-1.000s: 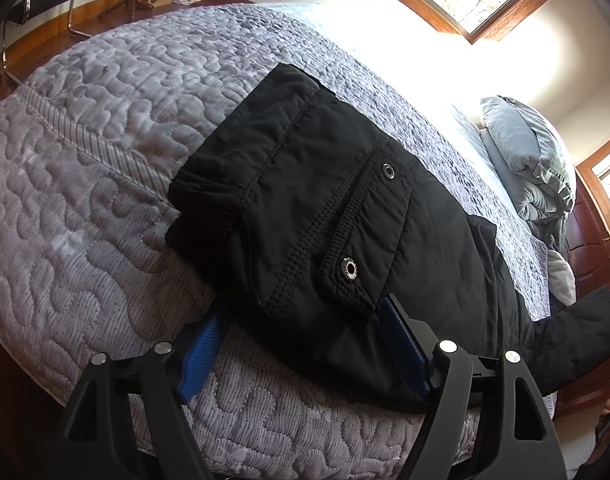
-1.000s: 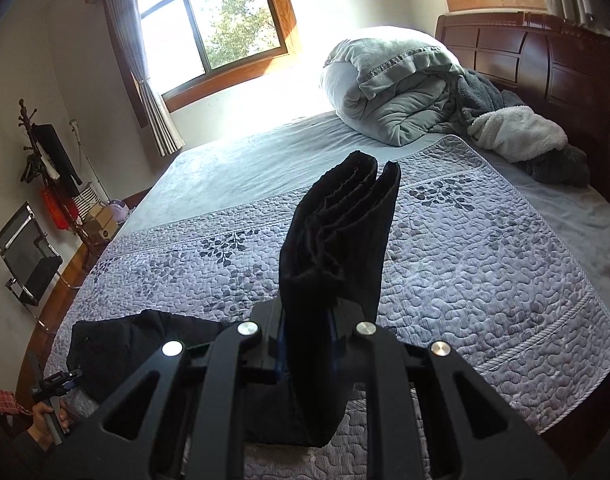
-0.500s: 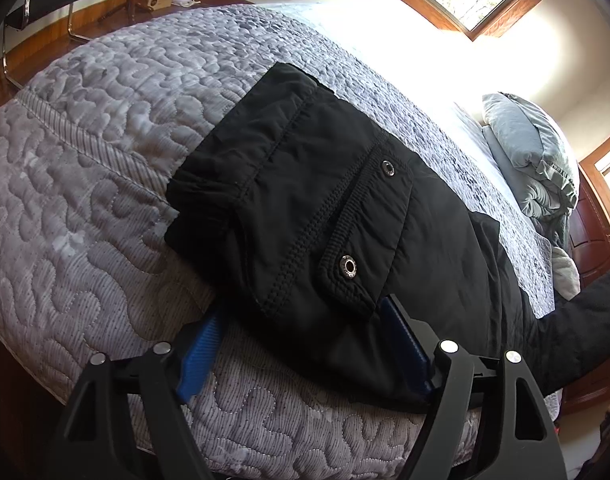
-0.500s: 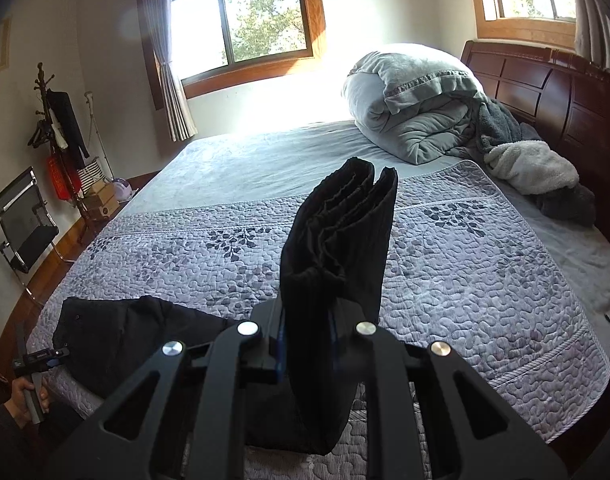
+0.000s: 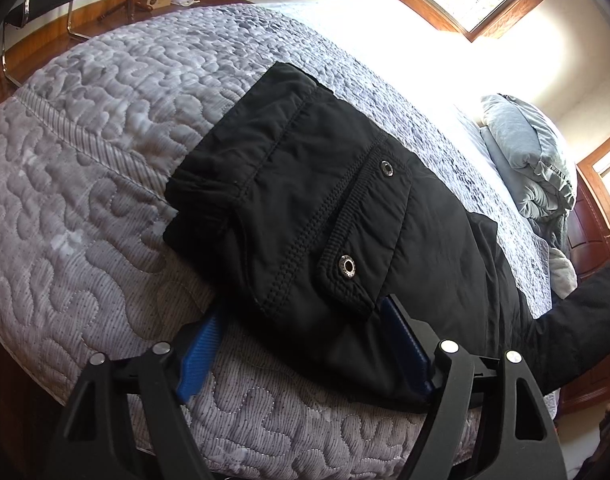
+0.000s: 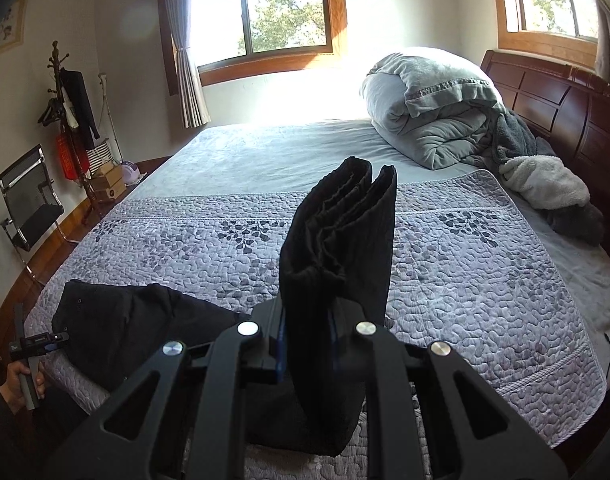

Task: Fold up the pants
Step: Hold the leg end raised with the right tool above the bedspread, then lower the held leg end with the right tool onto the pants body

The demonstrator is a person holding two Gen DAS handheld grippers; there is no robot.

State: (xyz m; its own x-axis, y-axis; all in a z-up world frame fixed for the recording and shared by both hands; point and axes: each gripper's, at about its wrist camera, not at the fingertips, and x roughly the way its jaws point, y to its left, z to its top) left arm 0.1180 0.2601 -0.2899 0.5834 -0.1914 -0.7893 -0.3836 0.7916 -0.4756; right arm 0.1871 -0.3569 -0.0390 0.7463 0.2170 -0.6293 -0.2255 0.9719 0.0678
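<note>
Black pants [image 5: 305, 208] lie flat on the quilted grey bedspread [image 5: 85, 160], with a snap pocket flap facing up. My left gripper [image 5: 303, 312] stands open at their near edge, and its blue pads [image 5: 201, 344] flank the fabric, the right one tucked against it. In the right wrist view my right gripper [image 6: 307, 312] is shut on the bunched leg ends [image 6: 341, 232], which stick up folded above the bed. The rest of the pants [image 6: 137, 320] trails left to the left gripper [image 6: 53, 338], held in a hand at the bed's corner.
A rolled grey duvet [image 6: 433, 112] and a fleece blanket [image 6: 545, 184] sit by the wooden headboard [image 6: 565, 112]. A black chair [image 6: 29, 196], a coat rack [image 6: 69, 96] and boxes stand on the floor to the left. The bed's edge runs close below both grippers.
The right gripper has shifted sideways and rolled upright with the leg ends still in it. The left gripper and the waist part of the pants have stayed put.
</note>
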